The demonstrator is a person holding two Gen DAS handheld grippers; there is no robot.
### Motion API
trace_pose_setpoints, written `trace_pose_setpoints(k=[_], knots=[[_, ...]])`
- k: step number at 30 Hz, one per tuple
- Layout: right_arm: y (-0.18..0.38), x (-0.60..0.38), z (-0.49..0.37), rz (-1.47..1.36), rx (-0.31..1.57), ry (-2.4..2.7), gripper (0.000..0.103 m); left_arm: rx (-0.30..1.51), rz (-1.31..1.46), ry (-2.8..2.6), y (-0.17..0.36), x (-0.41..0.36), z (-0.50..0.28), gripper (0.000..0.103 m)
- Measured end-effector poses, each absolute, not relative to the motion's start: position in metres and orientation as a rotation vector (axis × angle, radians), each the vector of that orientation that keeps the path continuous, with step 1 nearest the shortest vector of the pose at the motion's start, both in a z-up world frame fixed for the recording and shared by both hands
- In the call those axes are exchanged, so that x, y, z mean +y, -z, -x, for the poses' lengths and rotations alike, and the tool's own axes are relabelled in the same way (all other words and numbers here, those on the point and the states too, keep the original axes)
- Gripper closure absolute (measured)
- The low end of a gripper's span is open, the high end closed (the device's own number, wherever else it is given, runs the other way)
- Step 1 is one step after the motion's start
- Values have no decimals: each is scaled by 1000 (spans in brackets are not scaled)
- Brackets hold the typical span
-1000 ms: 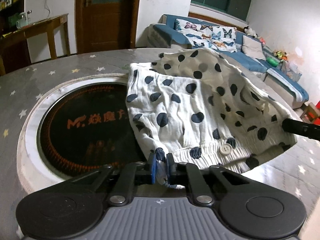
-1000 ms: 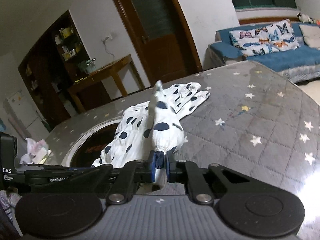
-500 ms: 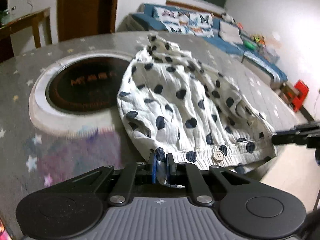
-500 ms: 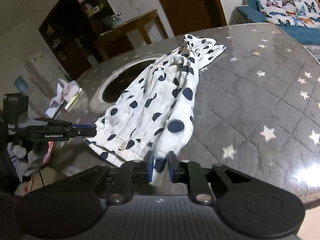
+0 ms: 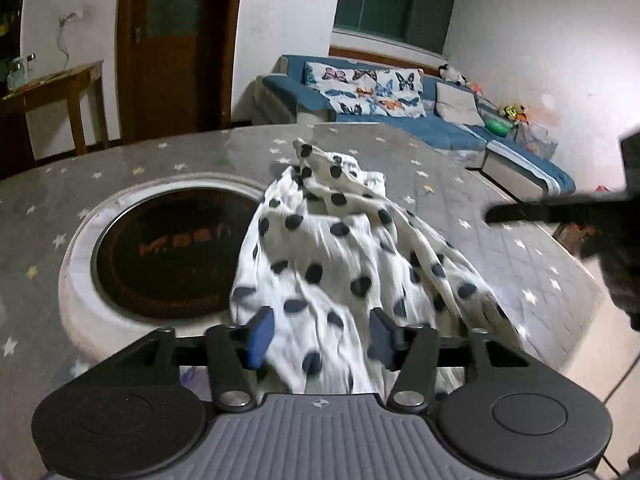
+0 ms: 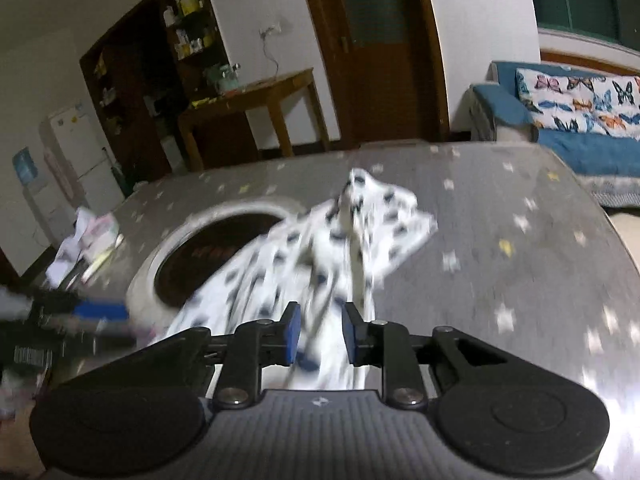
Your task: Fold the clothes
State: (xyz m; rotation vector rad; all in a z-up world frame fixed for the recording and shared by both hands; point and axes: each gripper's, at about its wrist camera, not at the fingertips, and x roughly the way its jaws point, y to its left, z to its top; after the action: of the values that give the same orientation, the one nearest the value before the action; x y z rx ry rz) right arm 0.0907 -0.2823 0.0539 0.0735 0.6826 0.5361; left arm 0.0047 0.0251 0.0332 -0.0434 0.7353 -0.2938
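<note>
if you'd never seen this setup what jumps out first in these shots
The white garment with dark polka dots grabs the eye, lying crumpled across the grey star-patterned table, its near edge hanging between the opening jaws of the left gripper and right gripper, neither pressing on it. Beside it, a dark round inset with orange lettering sits in the tabletop. Behind, a blue sofa holds butterfly-print cushions.

Orange lettering runs across the dark round inset (image 5: 176, 248) at the table's nine o'clock side, but blur leaves only a shape like an "M" at its start; the remaining characters cannot be read. White print on the left gripper's (image 6: 100, 312) black body, at nine o'clock in the right wrist view, is smeared beyond reading
</note>
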Motion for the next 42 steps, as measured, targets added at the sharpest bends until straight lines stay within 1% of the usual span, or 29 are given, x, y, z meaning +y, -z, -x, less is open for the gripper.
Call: trace_pose_setpoints(k=[2, 5, 7, 10, 20, 21, 23, 24, 27, 36, 42], knots=[[-53, -272, -121, -73, 668, -527, 76, 753, 55, 289, -26, 20, -19, 35], [-50, -254, -166, -63, 664, -523, 74, 783, 65, 270, -11, 16, -33, 29], [-46, -241, -192, -45, 665, -524, 67, 797, 83, 267, -5, 17, -39, 26], [-40, -222, -227, -8, 668, -526, 67, 810, 88, 267, 3, 16, -41, 21], [1, -175, -293, 66, 720, -501, 67, 837, 68, 269, 19, 13, -46, 19], [4, -175, -298, 59, 729, -496, 68, 836, 69, 270, 19, 13, -46, 18], [8, -179, -303, 38, 740, -494, 84, 835, 69, 272, 20, 12, -47, 17], [9, -181, -305, 26, 744, -495, 94, 833, 68, 273, 20, 12, -47, 16], [2, -191, -302, 10, 720, -478, 99, 828, 62, 277, 21, 11, -47, 14], [-44, -258, -273, 40, 633, -304, 100, 816, 58, 279, 22, 11, -46, 13], [-42, -310, -249, 85, 678, -129, 100, 811, 59, 280, 23, 12, -46, 13]])
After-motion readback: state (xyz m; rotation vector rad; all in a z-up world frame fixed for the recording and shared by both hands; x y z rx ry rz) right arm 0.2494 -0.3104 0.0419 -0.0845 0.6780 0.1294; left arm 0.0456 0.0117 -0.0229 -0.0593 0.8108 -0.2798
